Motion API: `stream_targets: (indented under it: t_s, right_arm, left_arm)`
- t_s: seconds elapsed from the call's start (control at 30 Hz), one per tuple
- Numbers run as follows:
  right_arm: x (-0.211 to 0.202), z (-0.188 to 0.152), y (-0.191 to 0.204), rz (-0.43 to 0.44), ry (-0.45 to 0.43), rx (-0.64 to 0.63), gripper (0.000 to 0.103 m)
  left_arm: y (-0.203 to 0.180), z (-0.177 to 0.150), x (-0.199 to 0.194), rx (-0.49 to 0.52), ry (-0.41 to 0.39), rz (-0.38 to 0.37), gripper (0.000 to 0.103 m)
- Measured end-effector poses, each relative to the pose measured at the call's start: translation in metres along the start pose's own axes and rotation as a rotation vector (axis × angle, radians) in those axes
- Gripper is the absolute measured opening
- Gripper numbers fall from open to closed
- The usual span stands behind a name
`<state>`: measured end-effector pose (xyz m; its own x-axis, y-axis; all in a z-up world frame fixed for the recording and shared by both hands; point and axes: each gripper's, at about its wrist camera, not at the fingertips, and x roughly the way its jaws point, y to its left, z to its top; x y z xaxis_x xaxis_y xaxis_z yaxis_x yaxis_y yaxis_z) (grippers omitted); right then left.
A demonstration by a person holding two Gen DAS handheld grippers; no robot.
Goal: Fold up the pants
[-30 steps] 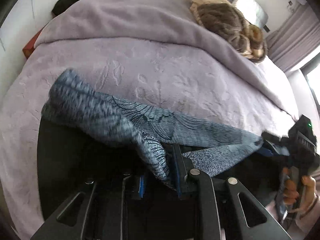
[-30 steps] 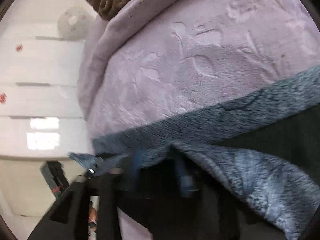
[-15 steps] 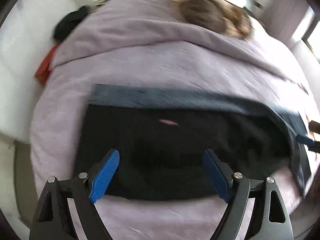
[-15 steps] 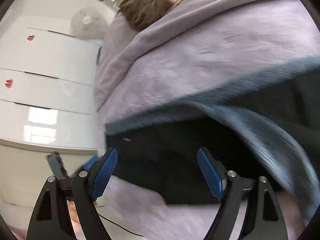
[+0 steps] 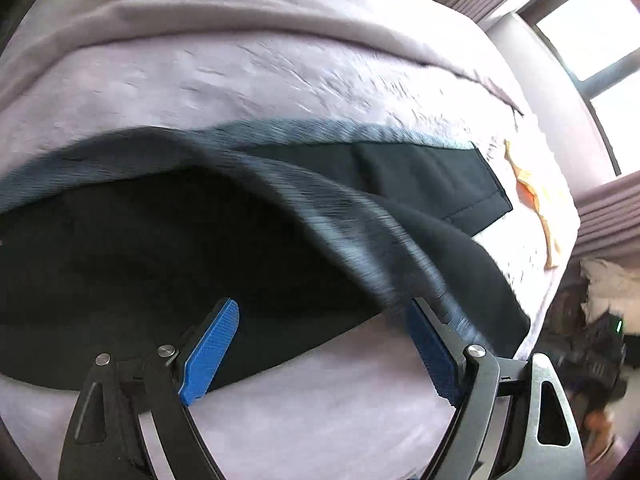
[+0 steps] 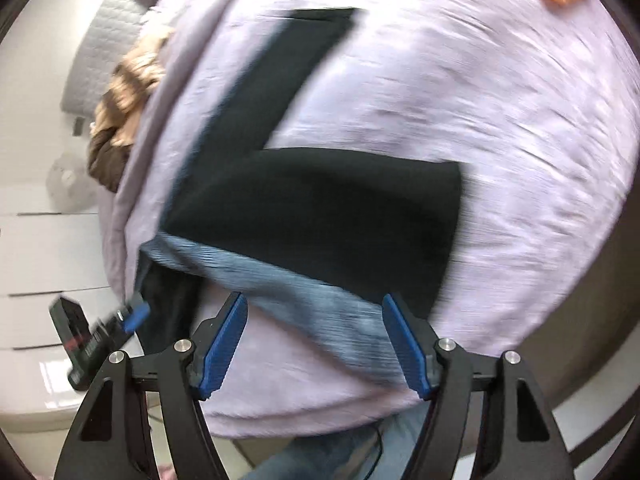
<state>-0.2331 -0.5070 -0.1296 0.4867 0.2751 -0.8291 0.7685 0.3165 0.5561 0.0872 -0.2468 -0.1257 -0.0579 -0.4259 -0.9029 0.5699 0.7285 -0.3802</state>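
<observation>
Black pants with a blue-grey lining lie on the lilac bedspread. In the right wrist view the pants form an L, one leg stretched away and the wide part folded across. A strip of turned-over lining lies along the near edge. My left gripper is open and empty just in front of the pants' near edge. My right gripper is open and empty above the lining strip. Both views are motion-blurred.
A brown and tan furry blanket lies near the quilted headboard. An orange cloth lies on the bed beyond the pants' leg end. White drawers stand beside the bed. Curtains and a window are at the far right.
Both grippers let go of the pants' edge about a second ago and opened. Since then both have pulled back and swung; the pants lie folded over on the bed.
</observation>
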Motion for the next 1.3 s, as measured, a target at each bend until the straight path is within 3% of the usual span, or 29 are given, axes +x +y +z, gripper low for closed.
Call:
stream_targets:
  t_s: [0.1, 0.27, 0.37, 0.4, 0.43, 0.47, 0.57, 0.67, 0.77, 0.87, 1.0, 1.1, 1.2, 1.3]
  right_arm:
    - [0.011, 0.008, -0.03, 0.035, 0.081, 0.037, 0.074]
    - [0.043, 0.019, -0.05, 0.186, 0.263, 0.027, 0.073]
    - [0.064, 0.027, -0.053, 0.222, 0.327, 0.029, 0.066]
    - [0.067, 0.029, -0.056, 0.236, 0.338, 0.046, 0.047]
    - [0.071, 0.031, -0.06, 0.235, 0.354, 0.065, 0.019]
    - [0.073, 0.032, -0.061, 0.254, 0.365, 0.078, 0.013]
    - [0.054, 0.039, -0.048, 0.374, 0.349, 0.048, 0.012]
    - [0.028, 0.068, -0.02, 0.474, 0.294, 0.02, 0.012]
    - [0.021, 0.124, 0.011, 0.528, 0.243, -0.035, 0.012]
    - [0.037, 0.192, 0.036, 0.554, 0.227, -0.046, 0.012]
    - [0.076, 0.264, 0.055, 0.474, 0.236, -0.052, 0.024]
    - [0.085, 0.288, 0.058, 0.314, 0.218, -0.104, 0.055]
    - [0.06, 0.285, 0.064, 0.269, 0.127, -0.191, 0.057]
    - [0.037, 0.278, 0.056, 0.147, 0.033, -0.249, 0.057]
  left_arm:
    - [-0.024, 0.005, 0.031, -0.011, 0.044, 0.03, 0.086]
    - [-0.046, 0.004, 0.059, -0.019, 0.068, 0.127, 0.086]
    - [-0.052, 0.005, 0.064, -0.046, 0.061, 0.151, 0.086]
    - [-0.054, 0.006, 0.064, -0.05, 0.06, 0.151, 0.078]
    - [-0.055, 0.007, 0.063, -0.051, 0.06, 0.14, 0.065]
    - [-0.058, 0.009, 0.062, -0.052, 0.063, 0.124, 0.06]
    - [-0.068, 0.02, 0.051, -0.053, 0.038, 0.108, 0.056]
    - [-0.075, 0.039, 0.04, -0.068, -0.017, 0.101, 0.056]
    - [-0.074, 0.066, 0.038, -0.083, -0.069, 0.134, 0.057]
    - [-0.062, 0.096, 0.035, -0.101, -0.125, 0.18, 0.067]
    - [-0.044, 0.119, 0.031, -0.119, -0.163, 0.257, 0.068]
    - [-0.029, 0.114, 0.025, -0.142, -0.167, 0.305, 0.068]
    - [-0.022, 0.099, 0.025, -0.162, -0.152, 0.327, 0.068]
    - [-0.025, 0.082, 0.036, -0.158, -0.119, 0.364, 0.068]
